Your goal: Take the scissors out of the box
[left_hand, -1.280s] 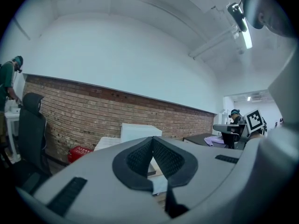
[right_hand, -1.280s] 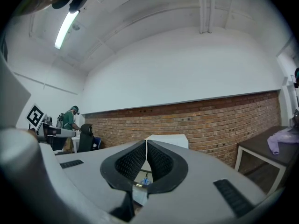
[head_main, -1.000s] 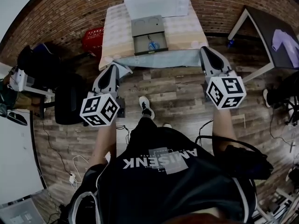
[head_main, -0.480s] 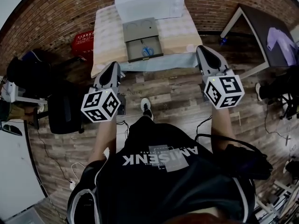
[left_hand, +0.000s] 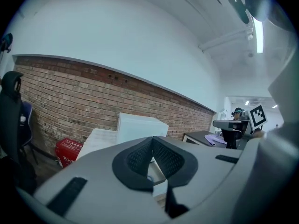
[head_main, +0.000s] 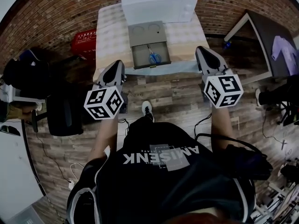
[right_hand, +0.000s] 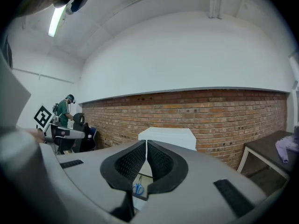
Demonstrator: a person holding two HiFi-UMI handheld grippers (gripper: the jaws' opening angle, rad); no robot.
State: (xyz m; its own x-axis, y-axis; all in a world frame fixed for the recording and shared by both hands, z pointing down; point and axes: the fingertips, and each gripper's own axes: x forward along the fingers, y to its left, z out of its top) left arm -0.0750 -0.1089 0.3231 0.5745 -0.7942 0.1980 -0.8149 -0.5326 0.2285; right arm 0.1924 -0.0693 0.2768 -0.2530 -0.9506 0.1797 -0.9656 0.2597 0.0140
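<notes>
The blue-handled scissors lie in the tray of an open grey box, whose lid is folded back on the cloth-covered table. My left gripper hangs just before the table's front left edge, shut with nothing between its pads. My right gripper is level with the front right corner, also shut and empty. In the right gripper view the scissors show below the closed jaws of the right gripper. The left gripper points toward the table.
A large white box stands behind the grey box against the brick wall. A red crate and a black chair are at the left. A dark table with a purple cloth stands at the right. Cables lie on the floor.
Both grippers have moved forward toward the table, which now looks closer. Their tips now reach the table's front edge. Both stayed shut.
</notes>
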